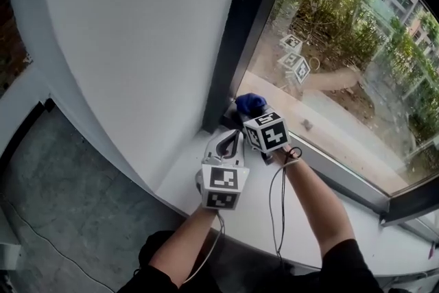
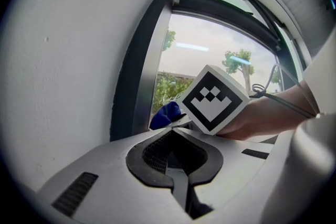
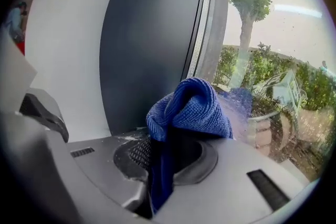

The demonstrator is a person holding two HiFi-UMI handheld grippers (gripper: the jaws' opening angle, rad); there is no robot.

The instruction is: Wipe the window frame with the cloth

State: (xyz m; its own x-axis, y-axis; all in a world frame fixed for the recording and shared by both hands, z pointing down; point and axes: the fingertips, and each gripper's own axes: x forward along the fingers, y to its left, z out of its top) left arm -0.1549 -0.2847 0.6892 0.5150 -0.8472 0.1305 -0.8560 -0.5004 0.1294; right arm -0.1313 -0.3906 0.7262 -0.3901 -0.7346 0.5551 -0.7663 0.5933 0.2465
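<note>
Your right gripper (image 3: 168, 150) has its jaws clamped on the blue cloth (image 3: 190, 108). A bunched fold stands up past the tips and the rest is pinched down in the gap. The cloth sits at the bottom corner of the window frame (image 3: 152, 44), where the dark upright meets the sill. It is just beside the upright and the glass (image 1: 343, 44), but you cannot tell from here whether it is actually touching either.

Your left gripper (image 2: 176, 150) has its jaws drawn together with nothing between them. It hangs just behind the right one over the sill.

The frame carries no streak or damp mark, so nothing shows how much has been wiped. Judging by the cloth's place, you are working the lowest corner. The length of the upright above and the bottom rail running off to your right look like what is left.

The surface under both grippers is a white sill (image 1: 322, 216), bare apart from your cable (image 1: 281, 202) trailing across it. A plain white wall (image 1: 137, 44) stands to the left of the frame, with grey floor (image 1: 68, 195) below. Outside the glass are shrubs, bare ground and buildings.
</note>
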